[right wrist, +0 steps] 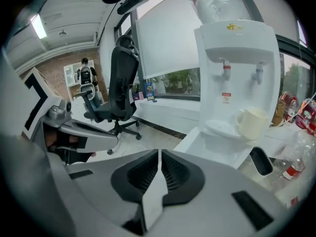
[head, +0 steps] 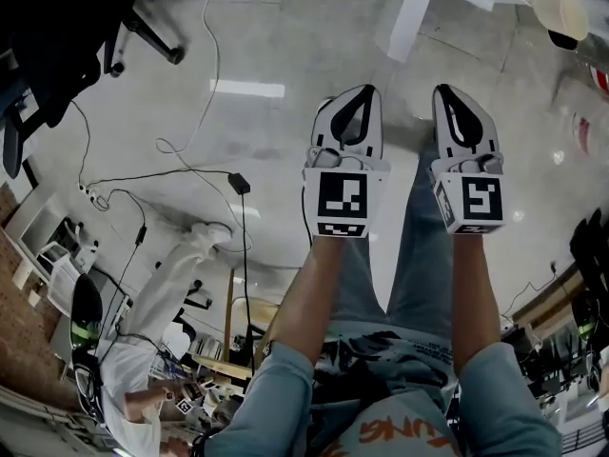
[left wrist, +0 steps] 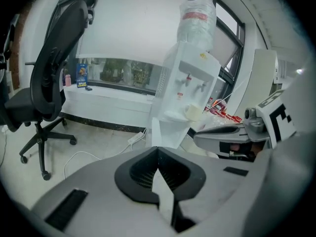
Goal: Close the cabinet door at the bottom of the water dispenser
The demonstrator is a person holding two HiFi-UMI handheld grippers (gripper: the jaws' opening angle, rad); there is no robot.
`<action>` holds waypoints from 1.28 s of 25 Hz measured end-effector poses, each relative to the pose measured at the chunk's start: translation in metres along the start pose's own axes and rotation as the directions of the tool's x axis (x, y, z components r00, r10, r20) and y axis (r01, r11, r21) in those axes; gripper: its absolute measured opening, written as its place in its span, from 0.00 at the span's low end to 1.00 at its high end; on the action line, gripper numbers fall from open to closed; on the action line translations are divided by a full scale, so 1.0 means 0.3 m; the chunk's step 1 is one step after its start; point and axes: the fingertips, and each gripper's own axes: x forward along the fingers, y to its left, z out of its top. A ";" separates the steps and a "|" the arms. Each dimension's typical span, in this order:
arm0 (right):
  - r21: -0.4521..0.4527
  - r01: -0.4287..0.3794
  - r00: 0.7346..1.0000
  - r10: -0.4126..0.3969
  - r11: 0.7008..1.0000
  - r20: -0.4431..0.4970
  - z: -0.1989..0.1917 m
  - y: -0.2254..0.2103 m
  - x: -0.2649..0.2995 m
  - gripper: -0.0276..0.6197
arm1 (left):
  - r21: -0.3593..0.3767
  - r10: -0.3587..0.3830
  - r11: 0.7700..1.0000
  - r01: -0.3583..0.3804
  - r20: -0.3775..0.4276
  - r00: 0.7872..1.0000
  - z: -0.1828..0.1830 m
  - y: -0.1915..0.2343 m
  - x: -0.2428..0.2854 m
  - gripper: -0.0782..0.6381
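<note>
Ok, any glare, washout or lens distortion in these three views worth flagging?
Head view: a light strip glares on the glossy floor. Left gripper view: water dispenser washed out against the bright blind, fisheye corners black. Right gripper view: it and the mug read clearer.

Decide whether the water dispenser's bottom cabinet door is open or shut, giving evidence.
Open: the cabinet door stands swung out from the base of the water dispenser, below the mug, in both gripper views.
</note>
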 end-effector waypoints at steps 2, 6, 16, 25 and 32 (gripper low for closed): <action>0.000 0.000 1.000 0.000 1.000 -0.013 -0.043 0.005 0.035 0.09 | 0.001 -0.008 1.000 0.008 -0.017 1.000 -0.046 0.002 0.014 0.12; 0.019 -0.003 0.999 0.004 1.000 -0.042 -0.120 0.028 0.105 0.09 | -0.011 -0.030 1.000 0.029 -0.048 0.998 -0.113 0.012 0.016 0.12; 0.069 0.023 0.995 -0.016 0.997 -0.097 -0.252 0.071 0.271 0.33 | -0.003 -0.054 0.999 0.054 -0.087 0.995 -0.201 0.062 0.026 0.12; 0.085 0.100 0.988 -0.089 0.991 -0.126 -0.301 0.029 0.374 0.41 | -0.038 -0.039 0.999 0.036 -0.108 0.993 -0.250 0.084 0.003 0.12; 0.095 0.134 0.979 -0.117 0.986 -0.166 -0.343 0.006 0.455 0.42 | -0.043 -0.026 0.999 0.021 -0.129 0.991 -0.277 0.122 0.015 0.12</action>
